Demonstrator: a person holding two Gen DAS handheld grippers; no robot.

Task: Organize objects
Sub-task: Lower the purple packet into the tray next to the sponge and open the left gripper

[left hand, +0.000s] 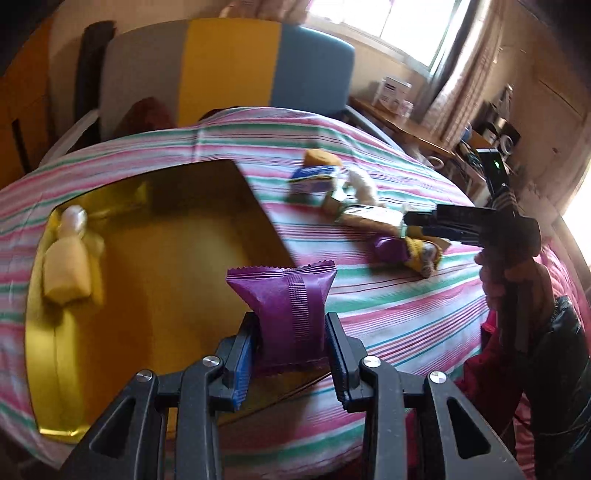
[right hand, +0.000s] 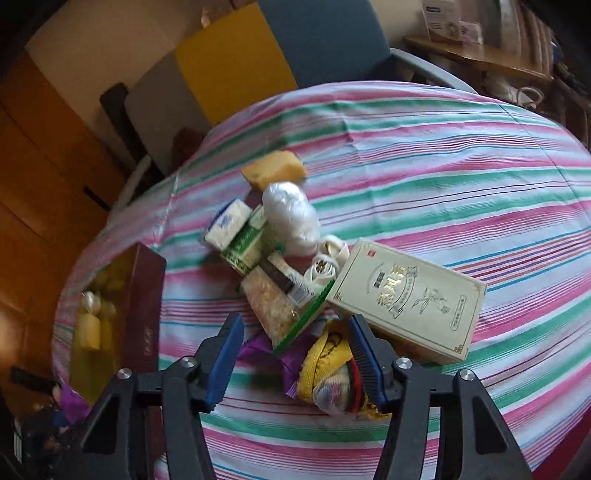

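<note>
Purple crinkled foil, a pillow-shaped packet (left hand: 286,314) with serrated ends, is pinched upright in the left gripper (left hand: 291,354) over the near rim of the gold-lined box (left hand: 155,266). Its ribbed blue pads (left hand: 242,373) press both sides. The right gripper (right hand: 295,354) is spread wide above a yellow pouch (right hand: 332,373) and another purple wrapper (right hand: 266,350), beside a cream carton (right hand: 406,299) on the striped cloth (right hand: 443,166).

Striped cloth (right hand: 424,155) in pink, green, white covers table. Chair (left hand: 229,70) behind it: grey, yellow, blue back. Wooden desk (left hand: 402,129) near bright window (left hand: 399,22), white box (left hand: 395,92) on desk.
</note>
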